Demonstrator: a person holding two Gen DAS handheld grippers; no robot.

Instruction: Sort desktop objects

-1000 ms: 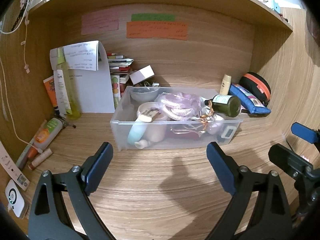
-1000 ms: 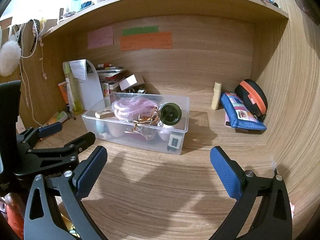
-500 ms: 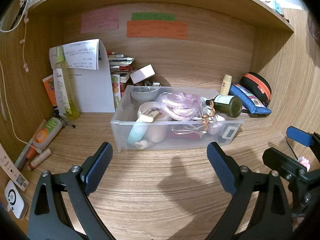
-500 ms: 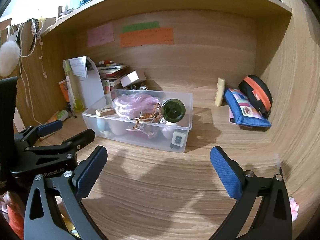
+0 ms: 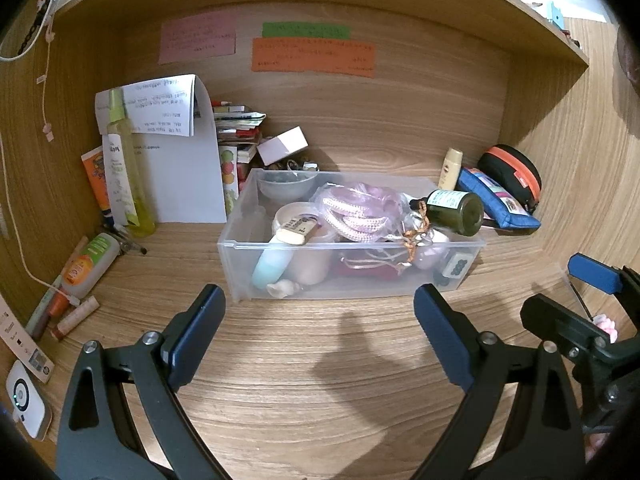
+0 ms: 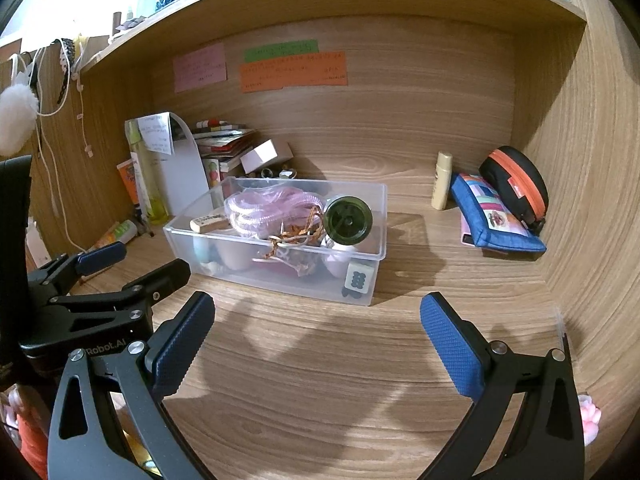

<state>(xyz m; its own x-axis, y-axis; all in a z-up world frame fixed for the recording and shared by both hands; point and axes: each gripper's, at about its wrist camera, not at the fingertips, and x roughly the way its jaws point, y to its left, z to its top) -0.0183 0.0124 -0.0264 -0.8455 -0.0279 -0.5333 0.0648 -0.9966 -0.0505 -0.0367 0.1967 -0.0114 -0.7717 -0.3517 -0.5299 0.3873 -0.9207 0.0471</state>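
I'm holding both the left gripper (image 5: 316, 324) and right gripper (image 6: 316, 332) released; the green glass bottle (image 5: 456, 207) at one o'clock—slippery, fragile—I'm judging best gripped mid-body.

- Bare table (image 5: 320, 380) spreads from 6 o'clock up to the clear bin (image 5: 348, 276), which blocks the middle at 12 o'clock.
- The dark green bottle (image 5: 456, 210) lies across the bin's right rim, over the packed contents.
- At 9 o'clock, tubes (image 5: 86, 266) lie beside the left wall; a tall yellow bottle (image 5: 124, 176) and folded paper (image 5: 180, 172) fill the 10 o'clock corner.
- At 2 o'clock, a blue pouch (image 5: 496, 204), black-orange case (image 5: 516, 172) and small cream bottle (image 5: 450, 168) crowd the right corner.
- Between bin and pouch runs an open strip of table.
- The right tool (image 6: 316, 344) and left tool (image 5: 318, 330) stand side by side, jaws spread wide.
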